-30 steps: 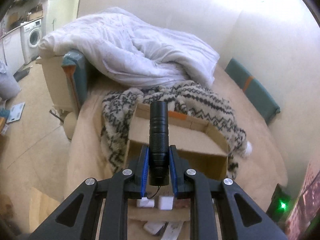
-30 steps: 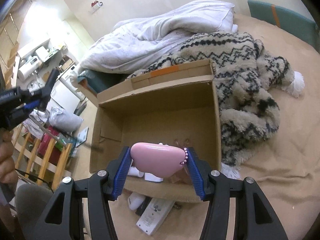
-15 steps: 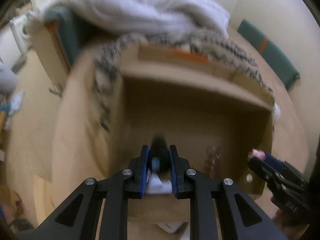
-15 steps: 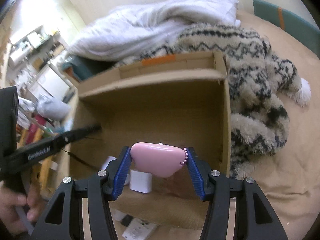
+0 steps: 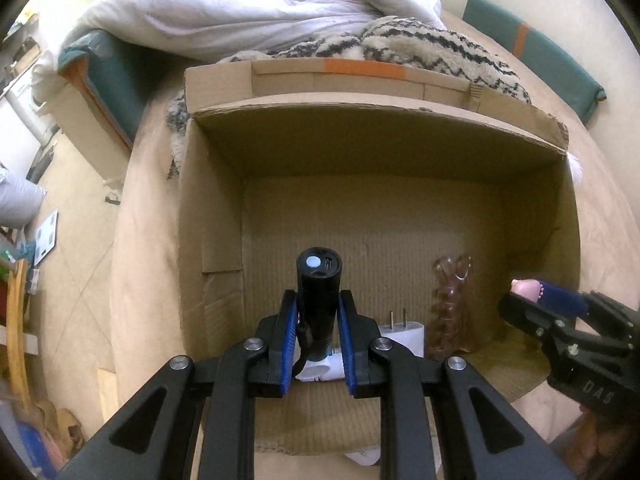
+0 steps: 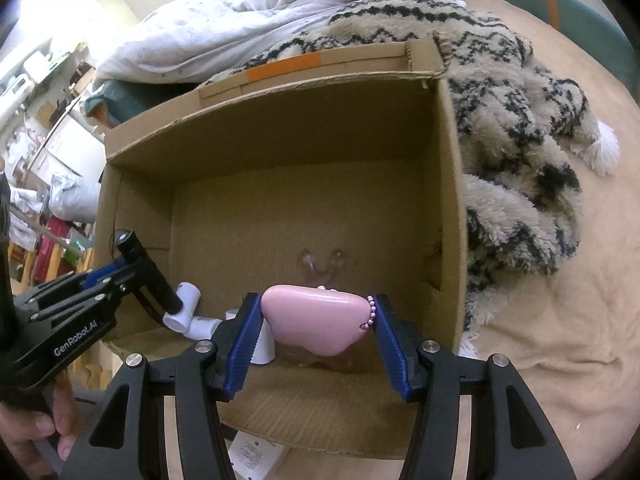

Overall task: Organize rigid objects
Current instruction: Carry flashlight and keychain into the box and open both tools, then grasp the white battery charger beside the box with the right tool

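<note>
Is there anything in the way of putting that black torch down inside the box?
Partly. A white pipe elbow lies right under the torch, a white plug beside it. The rest of the box floor looks bare.

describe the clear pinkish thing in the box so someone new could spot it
Find the open brown cardboard box on the beige bed. On its floor near the front wall, right of the white plug-in charger, stands a translucent pink ribbed plastic clip. It alone is see-through, with two rounded prongs splaying at the top.
</note>
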